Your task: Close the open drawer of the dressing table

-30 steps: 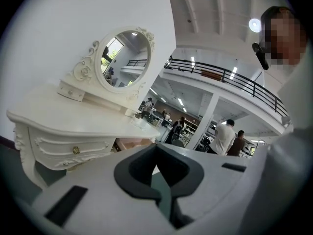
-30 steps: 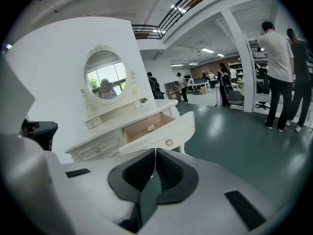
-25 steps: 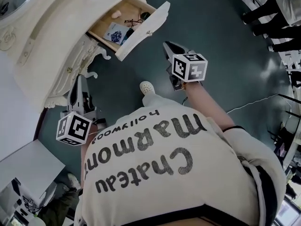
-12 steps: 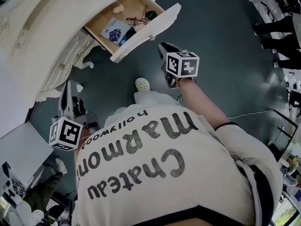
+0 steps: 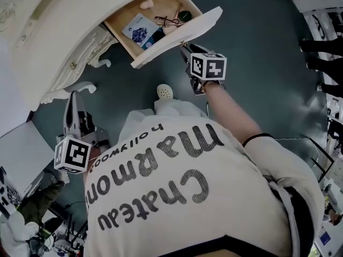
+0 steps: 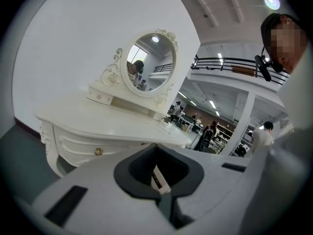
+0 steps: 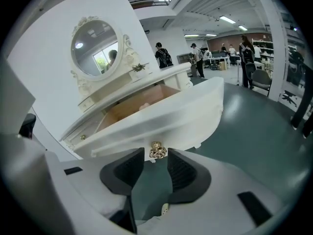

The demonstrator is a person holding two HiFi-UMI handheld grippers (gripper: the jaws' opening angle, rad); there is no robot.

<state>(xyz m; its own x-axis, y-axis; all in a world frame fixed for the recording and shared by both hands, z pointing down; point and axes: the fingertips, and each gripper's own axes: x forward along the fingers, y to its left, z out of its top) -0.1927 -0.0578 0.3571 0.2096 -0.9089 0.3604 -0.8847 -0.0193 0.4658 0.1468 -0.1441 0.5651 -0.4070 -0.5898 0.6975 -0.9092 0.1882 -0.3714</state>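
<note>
drawer (image 5: pixel 177 39): glossy white front, bare wood inside | knob (image 7: pixel 157 151): shiny gold metal

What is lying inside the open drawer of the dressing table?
The drawer holds a white card with blue print, a dark tangle, a round dark thing, a pale lump. Its back is hidden under the tabletop.

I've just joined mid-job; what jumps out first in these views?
The drawer of the cream dressing table hangs open at the head view's top, small items lying inside. The right gripper has just been opening, and the drawer's gold knob sits at the gap between its fingers, ungripped. The left gripper hangs shut, low beside the table's leg.
</note>
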